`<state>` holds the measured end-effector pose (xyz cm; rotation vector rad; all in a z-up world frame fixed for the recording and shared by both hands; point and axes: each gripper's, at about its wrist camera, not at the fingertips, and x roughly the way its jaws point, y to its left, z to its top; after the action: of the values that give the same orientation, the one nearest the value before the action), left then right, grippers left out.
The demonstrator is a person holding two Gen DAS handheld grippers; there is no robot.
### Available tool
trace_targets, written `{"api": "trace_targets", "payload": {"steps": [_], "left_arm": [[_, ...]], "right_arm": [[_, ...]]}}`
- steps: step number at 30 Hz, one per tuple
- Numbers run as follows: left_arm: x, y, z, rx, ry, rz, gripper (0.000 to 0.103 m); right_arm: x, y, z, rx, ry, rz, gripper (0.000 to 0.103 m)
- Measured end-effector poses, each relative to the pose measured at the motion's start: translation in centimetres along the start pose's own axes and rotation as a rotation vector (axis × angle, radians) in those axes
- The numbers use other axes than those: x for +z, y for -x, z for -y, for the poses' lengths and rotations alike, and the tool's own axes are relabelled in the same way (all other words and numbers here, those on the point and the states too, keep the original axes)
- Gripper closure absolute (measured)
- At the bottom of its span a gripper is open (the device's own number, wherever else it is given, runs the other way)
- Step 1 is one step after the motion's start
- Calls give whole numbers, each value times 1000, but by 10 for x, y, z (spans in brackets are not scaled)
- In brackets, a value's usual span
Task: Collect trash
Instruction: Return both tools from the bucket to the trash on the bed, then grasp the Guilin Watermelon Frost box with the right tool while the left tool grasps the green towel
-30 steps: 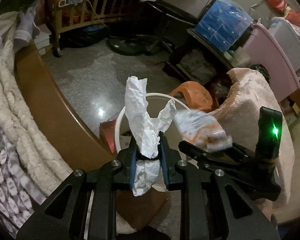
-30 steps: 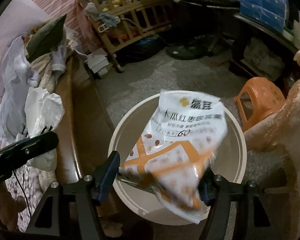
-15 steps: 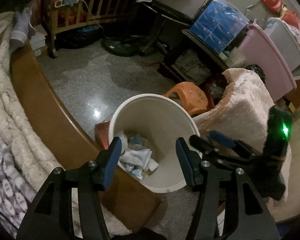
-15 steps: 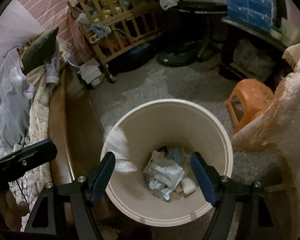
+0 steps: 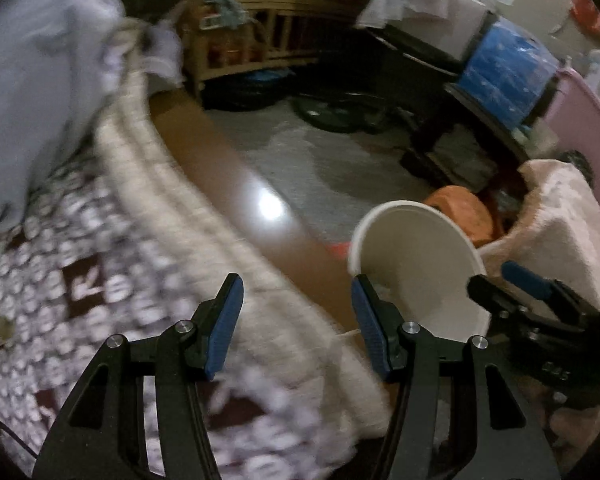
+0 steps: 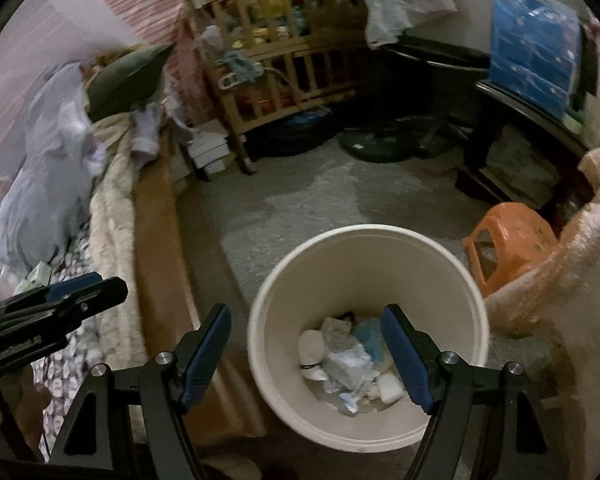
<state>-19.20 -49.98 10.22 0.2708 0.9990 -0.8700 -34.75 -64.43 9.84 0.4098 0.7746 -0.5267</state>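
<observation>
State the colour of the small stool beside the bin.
Orange stool; clearest in the right wrist view.

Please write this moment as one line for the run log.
left gripper: open, empty, over bed blanket | right gripper: open, empty, above white bin | trash pieces: inside bin

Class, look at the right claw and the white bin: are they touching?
Apart. The right wrist view shows the right claw open and empty, held above the white bin, its fingers only overlapping the rim in the picture.

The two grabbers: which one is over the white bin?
The right gripper: its open blue fingers frame the white bin and its trash. The left gripper hangs over the patterned blanket.
</observation>
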Motion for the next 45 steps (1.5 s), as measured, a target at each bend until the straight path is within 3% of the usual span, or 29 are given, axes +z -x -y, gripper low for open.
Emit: {"api": "trace_targets", "payload": {"steps": [21,26,32,35,38,45], "left_arm": [[-66,81,-231,256,347,43,48],[-86,112,-293,348,429,70,48],[-110,122,-363,439,571,73,48],[-110,109,-378,419,598,63,49],[-110,96,-374,333,613,53,50],[-105,72,-289,47,448,8,50]], "right_arm": [[-14,-35,-213,317,306,-131,28],[-25,-49,-265,344,392,-178,28],[-36,-58,-292,375,430,-209,28],[-38,-61,-294,366,433,-220,28],[-36,-64,-289,348,423,-226,28],[-23,-70,-265,294,355,-225,28]]}}
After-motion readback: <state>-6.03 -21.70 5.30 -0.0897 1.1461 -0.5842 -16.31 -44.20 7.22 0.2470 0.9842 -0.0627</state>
